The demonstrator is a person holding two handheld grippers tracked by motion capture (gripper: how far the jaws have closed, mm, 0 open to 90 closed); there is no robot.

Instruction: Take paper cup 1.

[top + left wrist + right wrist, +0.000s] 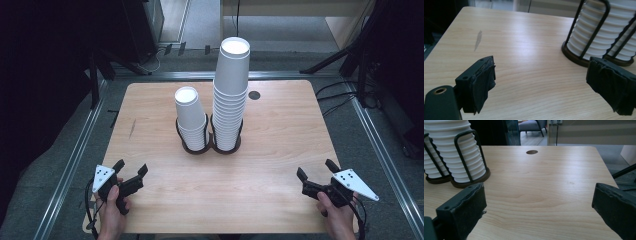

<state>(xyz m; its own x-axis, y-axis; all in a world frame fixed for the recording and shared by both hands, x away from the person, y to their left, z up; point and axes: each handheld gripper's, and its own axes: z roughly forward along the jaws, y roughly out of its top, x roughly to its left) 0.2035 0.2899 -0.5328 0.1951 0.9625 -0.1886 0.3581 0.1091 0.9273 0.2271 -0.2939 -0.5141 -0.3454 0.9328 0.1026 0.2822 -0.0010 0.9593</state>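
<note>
OK, I'm pre-reach: left gripper (131, 173) and right gripper (315, 176) both gaping, empty, well short of the cup stacks (231, 95); next, approach squarely.

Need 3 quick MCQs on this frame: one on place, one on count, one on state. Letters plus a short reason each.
1. Where does the taller stack of white paper cups stand relative to the shorter stack of white paper cups, in the high view?
A. to its left
B. to its right
C. in front of it, nearer the person

2. How many rings does the black wire cup holder have?
A. one
B. two
C. four

3. What state are the left tongs and right tongs in?
A. both open, holding nothing
B. both shut on a cup
C. left shut, right open

Answers:
1 B: the tall stack rises at the right of the short one, the two side by side.
2 B: two joined rings sit on the light wooden table, one stack in each.
3 A: each gripper view shows bare table between its jaws.
</note>
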